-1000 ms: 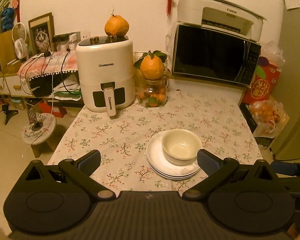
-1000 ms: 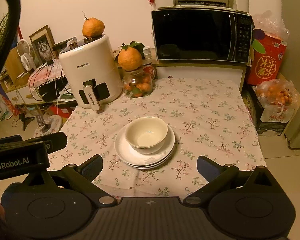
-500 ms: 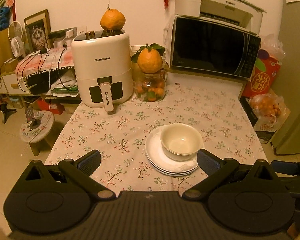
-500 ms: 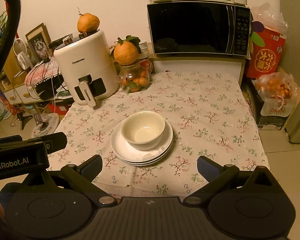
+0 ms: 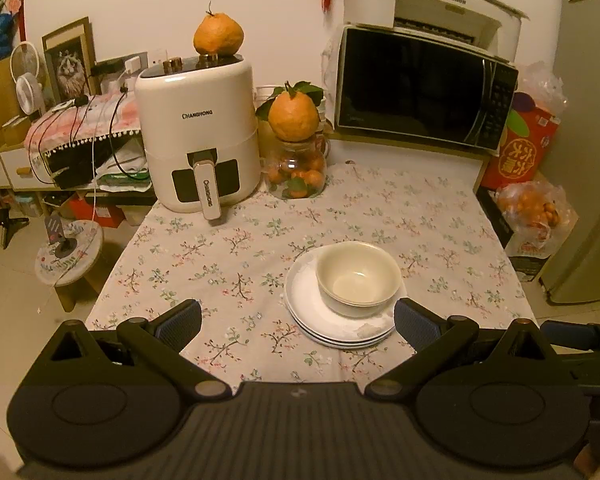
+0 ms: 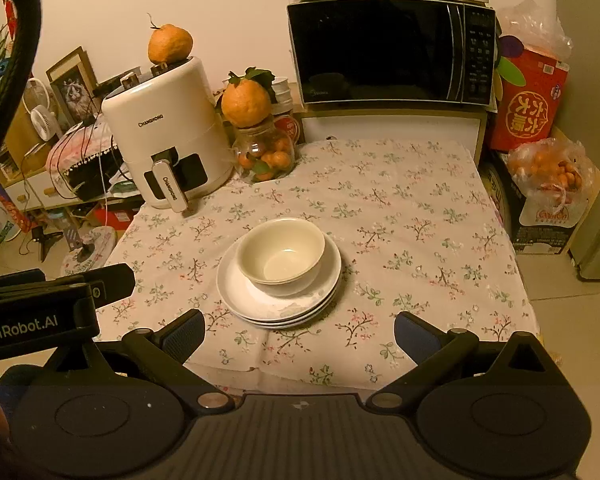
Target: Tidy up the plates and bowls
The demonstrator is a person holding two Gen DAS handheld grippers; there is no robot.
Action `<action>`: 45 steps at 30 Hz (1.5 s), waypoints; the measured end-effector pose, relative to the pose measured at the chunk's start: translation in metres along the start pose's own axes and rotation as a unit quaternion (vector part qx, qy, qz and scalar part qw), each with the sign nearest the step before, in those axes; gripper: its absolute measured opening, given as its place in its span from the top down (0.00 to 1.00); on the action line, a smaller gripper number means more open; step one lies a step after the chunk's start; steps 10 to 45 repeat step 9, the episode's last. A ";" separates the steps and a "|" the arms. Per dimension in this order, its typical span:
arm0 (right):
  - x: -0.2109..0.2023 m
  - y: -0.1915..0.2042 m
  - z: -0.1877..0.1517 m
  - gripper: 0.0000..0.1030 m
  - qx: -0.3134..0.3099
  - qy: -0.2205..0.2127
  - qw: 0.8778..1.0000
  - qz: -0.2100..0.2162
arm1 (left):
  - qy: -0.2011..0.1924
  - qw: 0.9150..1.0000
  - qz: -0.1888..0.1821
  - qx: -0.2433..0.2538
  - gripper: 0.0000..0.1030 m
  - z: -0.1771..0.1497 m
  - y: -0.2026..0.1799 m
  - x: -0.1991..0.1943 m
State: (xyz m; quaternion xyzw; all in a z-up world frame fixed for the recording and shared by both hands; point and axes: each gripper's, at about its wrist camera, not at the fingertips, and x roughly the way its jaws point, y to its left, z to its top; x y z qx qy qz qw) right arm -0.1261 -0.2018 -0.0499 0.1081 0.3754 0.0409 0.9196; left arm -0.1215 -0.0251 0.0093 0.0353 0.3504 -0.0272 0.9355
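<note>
A cream bowl (image 5: pixel 358 276) (image 6: pixel 281 255), seemingly two nested, sits on a stack of white plates (image 5: pixel 332 324) (image 6: pixel 256 304) in the near middle of the floral tablecloth. My left gripper (image 5: pixel 298 316) is open and empty, held short of the stack, its right finger close to the plates' near right rim. My right gripper (image 6: pixel 298 332) is open too, with nothing between its fingers, hovering near the table's front edge just short of the plates. The left gripper's body (image 6: pixel 40 312) shows at the left of the right wrist view.
A white air fryer (image 5: pixel 198 132) with an orange on top stands at the back left. A glass jar of small oranges (image 5: pixel 296 172) sits beside it. A black microwave (image 5: pixel 424 88) with a printer on top stands behind. A bag of fruit (image 5: pixel 534 212) lies off the table's right side.
Both grippers have risen and tilted, so the plates and bowl sit a little farther up in both views. The dishes have not moved.
</note>
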 end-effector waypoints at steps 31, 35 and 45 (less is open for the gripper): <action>0.003 -0.003 -0.001 0.03 0.001 0.003 1.000 0.002 | 0.007 1.000 -0.002 -0.001 0.00 -0.001 -0.002 0.003; 0.003 -0.003 -0.001 0.03 0.001 0.003 1.000 0.002 | 0.007 1.000 -0.002 -0.001 0.00 -0.001 -0.002 0.003; 0.003 -0.003 -0.001 0.03 0.001 0.003 1.000 0.002 | 0.007 1.000 -0.002 -0.001 0.00 -0.001 -0.002 0.003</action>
